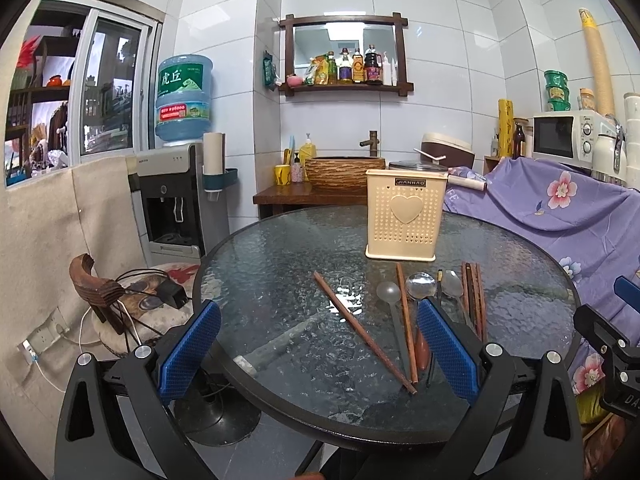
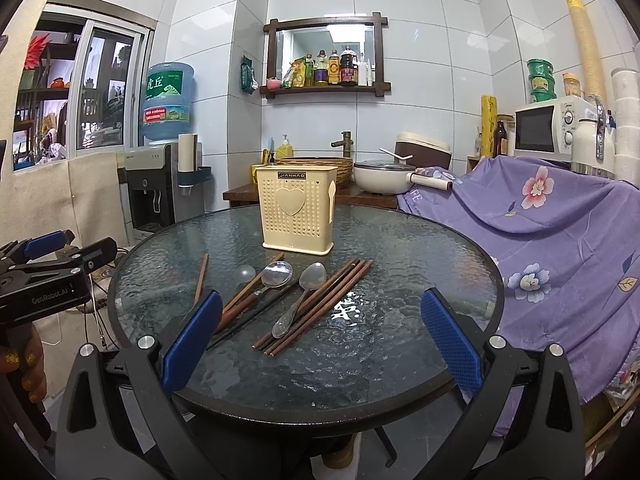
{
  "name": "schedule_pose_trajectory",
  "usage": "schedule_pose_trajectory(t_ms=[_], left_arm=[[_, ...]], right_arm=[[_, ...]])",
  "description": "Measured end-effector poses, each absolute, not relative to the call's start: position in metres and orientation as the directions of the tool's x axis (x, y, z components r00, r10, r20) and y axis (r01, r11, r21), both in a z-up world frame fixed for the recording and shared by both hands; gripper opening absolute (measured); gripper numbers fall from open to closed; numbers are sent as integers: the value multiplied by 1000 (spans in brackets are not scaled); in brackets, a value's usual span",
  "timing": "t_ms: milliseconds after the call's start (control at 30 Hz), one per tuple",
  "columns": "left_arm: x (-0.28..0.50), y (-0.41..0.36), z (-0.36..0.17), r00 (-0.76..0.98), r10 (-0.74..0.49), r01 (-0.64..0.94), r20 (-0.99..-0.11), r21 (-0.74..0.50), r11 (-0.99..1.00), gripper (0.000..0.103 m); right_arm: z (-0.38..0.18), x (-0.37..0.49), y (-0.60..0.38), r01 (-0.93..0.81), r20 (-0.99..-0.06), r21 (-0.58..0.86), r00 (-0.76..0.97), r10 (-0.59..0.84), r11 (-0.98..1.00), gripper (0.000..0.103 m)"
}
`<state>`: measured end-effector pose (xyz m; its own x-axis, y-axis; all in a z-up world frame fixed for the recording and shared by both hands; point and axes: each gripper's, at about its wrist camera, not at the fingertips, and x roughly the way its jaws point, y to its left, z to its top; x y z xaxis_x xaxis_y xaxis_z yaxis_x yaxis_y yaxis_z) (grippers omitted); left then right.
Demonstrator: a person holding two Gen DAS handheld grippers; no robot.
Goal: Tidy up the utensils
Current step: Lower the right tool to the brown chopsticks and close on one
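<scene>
Left gripper (image 1: 318, 354) is spread wide, nothing between its blue pads, hovering at the near edge of the round glass table (image 1: 280, 248). Right gripper (image 2: 320, 346) is likewise wide apart and empty, over the same table's near rim.

Straight ahead of both, at the far side of the table, a cream perforated utensil holder (image 2: 296, 212) stands upright. It has a raised heart on the front and a dark label reading "JIANHAO".

Between the grippers and the holder the utensils lie flat on the glass. One loose chopstick (image 1: 362, 330) runs diagonally in front of the left gripper. The metal spoon (image 2: 276, 274) and the clear spoon (image 2: 304, 292) lie ahead of the right gripper. A bundle of brown chopsticks (image 2: 316, 306) lies just right of the clear spoon, touching it.

The left gripper body, seen from the right wrist view, reads "GenRobot.AI".

Behind the left gripper's far-left side a water jug (image 1: 183, 98) carries the characters "虎丘". A microwave (image 2: 546, 128) sits far right.
</scene>
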<state>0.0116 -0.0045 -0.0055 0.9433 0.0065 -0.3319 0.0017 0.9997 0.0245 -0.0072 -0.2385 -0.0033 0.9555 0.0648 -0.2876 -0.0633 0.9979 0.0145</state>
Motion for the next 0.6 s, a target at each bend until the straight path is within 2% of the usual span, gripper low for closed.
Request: schedule_pose_trajectory(t_ms=[200,467,600], left_arm=[[36,-2,-12,915,1,17,-403,40,999,97],[99,5,-24,848,-11,30,-530,28,999,96],[135,8,-33,799,-34,49,-601,9,999,86]], right_arm=[[-5,19,-240,-61,-358,0,932,57,998,98],[-21,87,-255,-41,-526,24,849,48,999,98],[-34,130,-268,-24,-620,52,783,51,998,98]])
